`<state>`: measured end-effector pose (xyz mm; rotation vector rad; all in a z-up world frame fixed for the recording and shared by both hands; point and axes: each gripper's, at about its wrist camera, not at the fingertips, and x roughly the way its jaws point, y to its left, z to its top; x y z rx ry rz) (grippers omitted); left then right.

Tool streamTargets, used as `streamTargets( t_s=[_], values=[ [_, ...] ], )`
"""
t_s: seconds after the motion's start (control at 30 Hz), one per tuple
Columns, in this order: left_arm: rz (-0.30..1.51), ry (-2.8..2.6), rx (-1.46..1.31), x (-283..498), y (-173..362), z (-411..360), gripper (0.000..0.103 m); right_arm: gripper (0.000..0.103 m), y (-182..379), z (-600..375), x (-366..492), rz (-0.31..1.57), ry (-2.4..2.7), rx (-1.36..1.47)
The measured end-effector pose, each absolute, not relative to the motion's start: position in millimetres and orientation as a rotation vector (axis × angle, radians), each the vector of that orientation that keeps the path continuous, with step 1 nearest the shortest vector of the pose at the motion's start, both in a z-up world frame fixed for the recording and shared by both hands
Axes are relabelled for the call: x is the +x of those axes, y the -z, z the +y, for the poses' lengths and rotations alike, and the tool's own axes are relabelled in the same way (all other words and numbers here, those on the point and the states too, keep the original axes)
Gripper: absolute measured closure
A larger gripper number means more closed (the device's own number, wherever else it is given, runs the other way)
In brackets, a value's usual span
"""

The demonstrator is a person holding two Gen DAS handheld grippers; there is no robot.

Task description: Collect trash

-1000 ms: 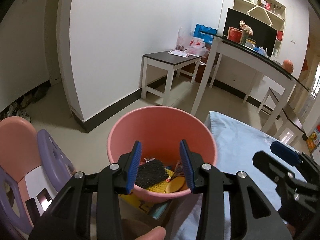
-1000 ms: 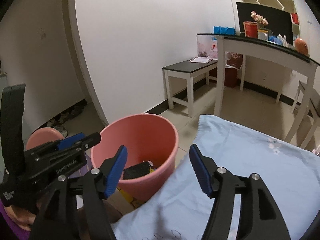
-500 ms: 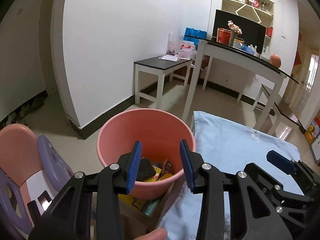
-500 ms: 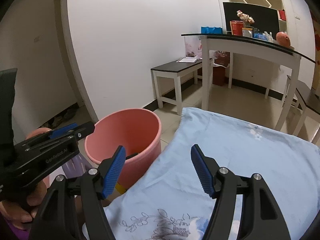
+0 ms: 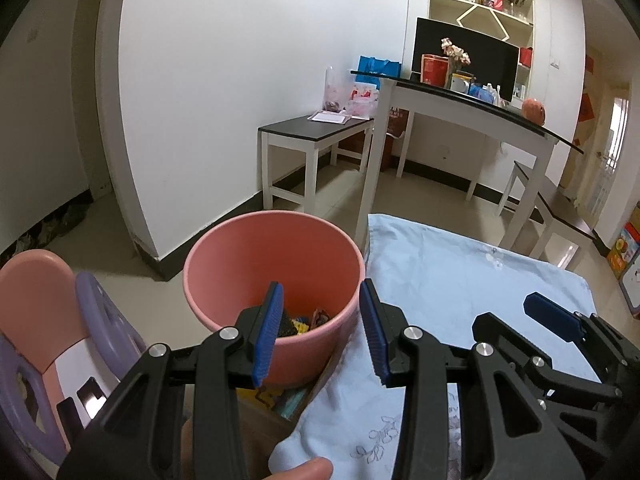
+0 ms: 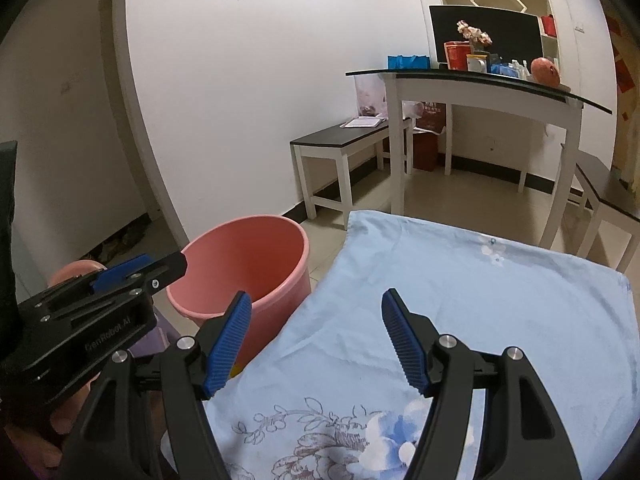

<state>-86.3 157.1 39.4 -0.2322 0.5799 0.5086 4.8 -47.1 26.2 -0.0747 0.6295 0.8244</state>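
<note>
A pink bucket (image 5: 224, 264) (image 6: 276, 240) stands on the floor beside a table under a light blue flowered cloth (image 5: 460, 280) (image 6: 460, 300). Dark and yellow trash (image 5: 298, 324) lies at the bucket's bottom. My left gripper (image 5: 320, 338) hovers over the bucket's near rim, open, with nothing between its blue pads. It also shows at the left of the right wrist view, left gripper (image 6: 132, 270). Above the cloth my right gripper (image 6: 316, 340) stands open and empty; it shows again in the left wrist view as the right gripper (image 5: 552, 316).
A pink and purple child's chair (image 5: 60, 320) sits left of the bucket. Under the bucket lies a box with colourful items (image 5: 280, 400). Behind are a dark-topped bench (image 5: 316, 132), a tall white table (image 5: 460, 104) with clutter, another bench (image 5: 552, 208) and a white wall (image 5: 240, 80).
Both grippers have drawn back from the bucket, which now looks smaller and farther. More of the blue cloth shows under the right gripper. Both stay open.
</note>
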Motion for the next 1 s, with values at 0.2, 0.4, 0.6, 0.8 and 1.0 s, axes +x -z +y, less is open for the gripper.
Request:
streamTargets(
  t_s=[0.2, 0.4, 0.6, 0.8, 1.0],
  values=[
    [0.588, -0.511, -0.235, -92, -34, 154, 0.063, 0.036, -22, -54, 0, 0.637, -0.821, -0.068],
    [0.600, -0.510, -0.233, -96, -28, 149, 0.063, 0.036, -16, -58, -6, 0.649, -0.814, -0.072],
    [0.605, -0.510, -0.240, -98, -25, 149, 0.063, 0.036, -14, -61, -8, 0.654, -0.812, -0.073],
    [0.608, -0.500, -0.241, -96, -25, 147, 0.063, 0.036, -15, -65, -10, 0.649, -0.800, -0.071],
    [0.610, -0.496, -0.236, -94, -24, 145, 0.063, 0.036, -16, -65, -12, 0.645, -0.793, -0.070]
  ],
)
